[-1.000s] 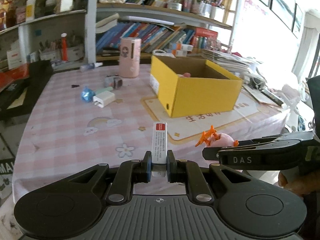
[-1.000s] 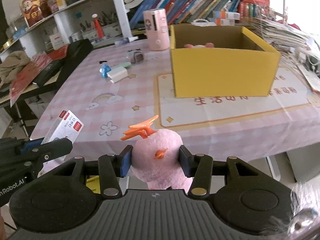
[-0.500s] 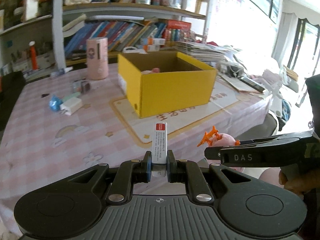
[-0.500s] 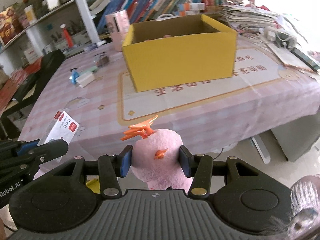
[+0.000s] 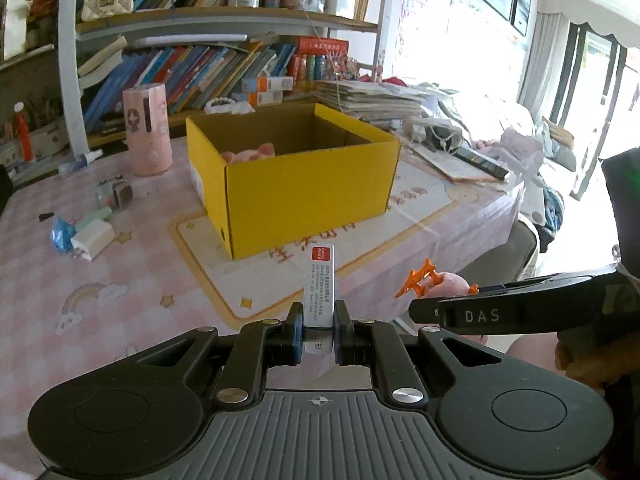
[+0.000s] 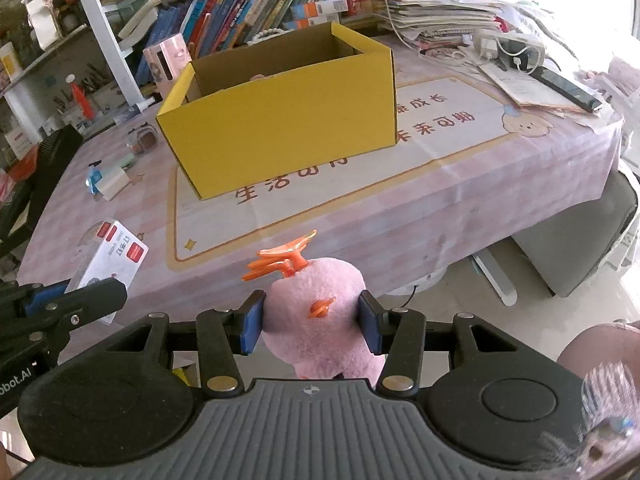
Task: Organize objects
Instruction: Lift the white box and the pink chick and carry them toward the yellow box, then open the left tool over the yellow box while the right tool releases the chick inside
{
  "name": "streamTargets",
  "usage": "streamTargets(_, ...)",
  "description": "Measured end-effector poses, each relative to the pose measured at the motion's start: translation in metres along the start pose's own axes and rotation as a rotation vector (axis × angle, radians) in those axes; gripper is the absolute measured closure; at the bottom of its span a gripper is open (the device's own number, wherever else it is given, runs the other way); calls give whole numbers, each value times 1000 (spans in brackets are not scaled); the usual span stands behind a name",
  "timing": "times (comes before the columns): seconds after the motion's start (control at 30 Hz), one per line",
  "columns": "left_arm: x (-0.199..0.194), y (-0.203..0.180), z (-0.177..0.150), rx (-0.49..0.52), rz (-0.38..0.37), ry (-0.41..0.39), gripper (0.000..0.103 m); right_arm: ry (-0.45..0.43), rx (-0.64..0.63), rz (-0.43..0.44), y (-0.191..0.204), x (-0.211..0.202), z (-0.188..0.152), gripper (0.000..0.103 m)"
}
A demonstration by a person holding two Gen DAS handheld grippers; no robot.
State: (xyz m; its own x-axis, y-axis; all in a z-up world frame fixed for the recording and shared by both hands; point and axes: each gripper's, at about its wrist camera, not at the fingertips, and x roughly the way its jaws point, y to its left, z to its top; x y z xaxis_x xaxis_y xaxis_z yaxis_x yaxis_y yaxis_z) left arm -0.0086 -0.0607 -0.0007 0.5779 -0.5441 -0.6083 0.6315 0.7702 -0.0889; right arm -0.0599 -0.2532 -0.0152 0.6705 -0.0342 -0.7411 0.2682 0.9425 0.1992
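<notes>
My left gripper [image 5: 317, 330] is shut on a small white box with red labels [image 5: 319, 286], held upright off the table's near edge; the box also shows in the right wrist view [image 6: 108, 262]. My right gripper [image 6: 312, 326] is shut on a pink plush toy with orange feet [image 6: 318, 312], also off the near edge; the toy shows in the left wrist view [image 5: 444, 282]. An open yellow cardboard box [image 5: 304, 184] [image 6: 280, 124] stands mid-table with a pink soft toy [image 5: 248, 154] inside.
On the pink tablecloth lie a white charger [image 5: 93, 239], a blue wrapped item [image 5: 61, 234], a small dark jar [image 5: 118, 194] and a pink cylinder [image 5: 147, 134]. Papers and a power strip [image 6: 512, 46] sit at the right. Bookshelves stand behind. A grey chair [image 6: 576, 248] stands at the right.
Both views have swung toward the right and come closer to the yellow box. Both grippers keep their hold on the white box and the plush toy.
</notes>
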Motion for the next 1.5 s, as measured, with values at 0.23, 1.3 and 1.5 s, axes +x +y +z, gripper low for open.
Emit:
streamTargets(0.23, 13, 1, 36, 14, 28, -85, 90, -68, -13, -14, -13, 5, 36, 57)
streamTargets(1.3, 170, 8, 129, -15, 202, 3, 90, -151, -352, 212, -11, 133, 239, 57)
streamTargets(1.5, 182, 17, 131, -45, 206, 27, 90, -80, -444, 240, 2, 162, 242, 57)
